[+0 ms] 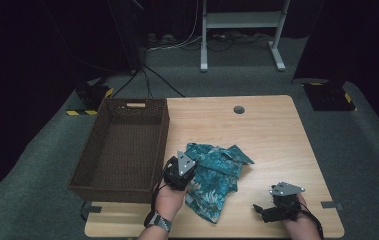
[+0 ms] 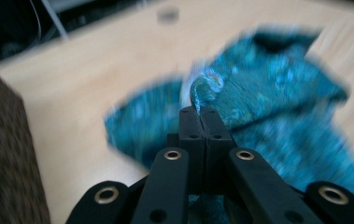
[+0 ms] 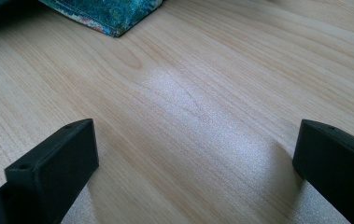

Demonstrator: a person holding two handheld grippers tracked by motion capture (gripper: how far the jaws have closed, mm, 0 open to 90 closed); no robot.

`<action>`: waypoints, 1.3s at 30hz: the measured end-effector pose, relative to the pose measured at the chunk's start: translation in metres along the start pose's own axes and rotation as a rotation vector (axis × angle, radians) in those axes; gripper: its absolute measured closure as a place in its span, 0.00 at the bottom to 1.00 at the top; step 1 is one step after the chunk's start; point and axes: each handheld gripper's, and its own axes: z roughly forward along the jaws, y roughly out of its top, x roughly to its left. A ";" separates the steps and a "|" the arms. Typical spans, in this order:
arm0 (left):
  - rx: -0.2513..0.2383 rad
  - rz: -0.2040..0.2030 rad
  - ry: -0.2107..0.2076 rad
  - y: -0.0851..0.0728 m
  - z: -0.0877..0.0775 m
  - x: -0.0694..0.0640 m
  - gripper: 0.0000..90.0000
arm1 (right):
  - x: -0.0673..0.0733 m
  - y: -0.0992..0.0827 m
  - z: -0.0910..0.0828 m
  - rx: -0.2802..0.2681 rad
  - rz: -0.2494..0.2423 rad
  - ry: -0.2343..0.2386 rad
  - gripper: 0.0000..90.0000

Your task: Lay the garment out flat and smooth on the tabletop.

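Plainly, the left gripper [image 1: 179, 172] has its jaws pressed together on a small fold of the teal patterned cloth [image 1: 214, 177], which lies crumpled on the tabletop [image 1: 272, 135] just right of the wicker basket [image 1: 108, 185]. The pinch looks thin in the left gripper view, only a curl of fabric [image 2: 207, 86] poking past the tips, so I judge the cloth could slip free if it is lifted fast. Most of it trails on the wood and could drag or catch on the basket's near wall on the way over. The right gripper [image 1: 272, 210] rests at the tabletop's near edge, jaws spread wide over bare wood, holding nothing. The basket is empty, its woven floor bare.
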 end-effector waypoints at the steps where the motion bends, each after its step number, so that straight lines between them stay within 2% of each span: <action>1: 0.029 0.008 -0.002 -0.008 0.004 0.000 0.99 | 0.000 0.000 0.000 0.000 0.000 0.000 0.00; 4: 0.079 0.008 -0.005 -0.026 0.013 0.000 0.99 | 0.000 0.000 0.000 0.000 0.001 -0.001 0.00; 9: 0.105 0.002 -0.025 -0.048 0.026 0.001 0.98 | 0.002 0.008 0.001 0.055 0.027 -0.020 0.01; 11: 0.118 -0.010 -0.036 -0.055 0.031 0.002 0.96 | 0.004 0.009 0.003 0.055 0.032 -0.029 0.01; 17: 0.152 0.055 -0.036 -0.059 0.037 0.003 0.93 | 0.012 0.012 0.006 0.048 0.037 -0.038 0.00; 20: 0.146 0.045 -0.039 -0.061 0.038 0.002 0.91 | 0.015 0.013 0.007 0.046 0.042 -0.037 0.02; 23: 0.139 0.055 -0.036 -0.061 0.039 -0.001 0.89 | 0.019 0.012 0.007 0.036 0.043 -0.031 0.03; 30: 0.121 0.081 -0.044 -0.059 0.043 -0.012 0.88 | 0.031 0.023 0.012 0.016 0.053 -0.022 0.21; 33: 0.115 0.088 -0.053 -0.058 0.045 -0.015 0.88 | 0.035 0.030 0.017 -0.004 0.066 -0.023 0.26; 37: 0.107 0.088 -0.064 -0.057 0.046 -0.017 0.88 | 0.041 0.038 0.023 -0.017 0.051 -0.028 0.33; 39: 0.102 0.088 -0.071 -0.057 0.048 -0.018 0.88 | 0.045 0.044 0.030 -0.017 0.054 -0.038 0.40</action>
